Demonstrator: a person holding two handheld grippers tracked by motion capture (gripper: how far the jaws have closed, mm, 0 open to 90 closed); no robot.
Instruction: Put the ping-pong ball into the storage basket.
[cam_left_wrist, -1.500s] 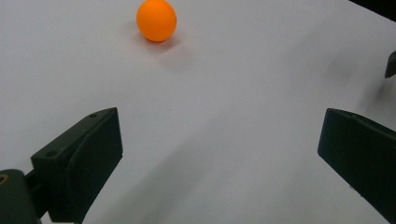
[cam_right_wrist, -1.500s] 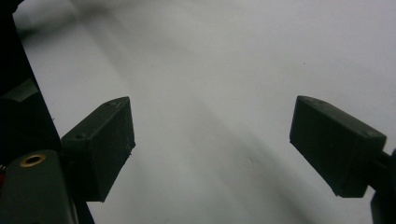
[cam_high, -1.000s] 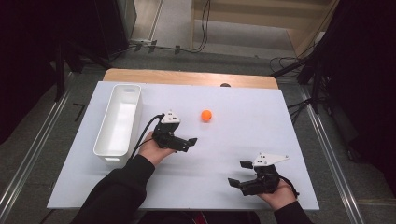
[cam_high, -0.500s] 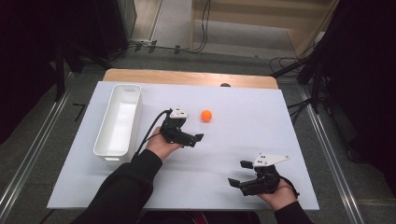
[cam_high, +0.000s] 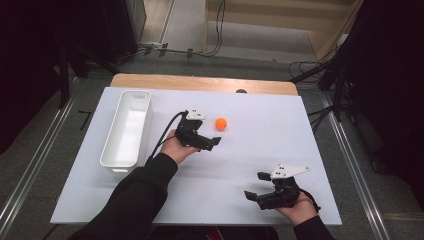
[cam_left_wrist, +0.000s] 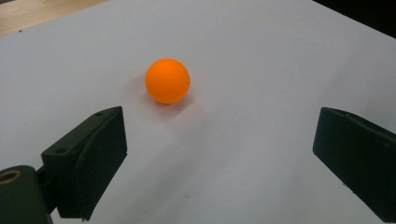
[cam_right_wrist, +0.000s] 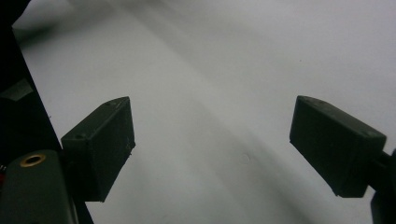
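Ball (cam_left_wrist: 167, 80): orange, smooth plastic by its look, with a soft sheen, lying on a matt white table (cam_high: 300, 135) top of even, paper-like finish; behind the table top, a strip of pale wood (cam_high: 200, 83) with a dull grain. Left gripper (cam_left_wrist: 219, 149) and right gripper (cam_right_wrist: 212, 144): jaws of black matt plastic, faintly textured, each with a brass-coloured metal insert at the base. Bin (cam_high: 108, 155) left of the ball: white plastic, smooth, slightly glossy.
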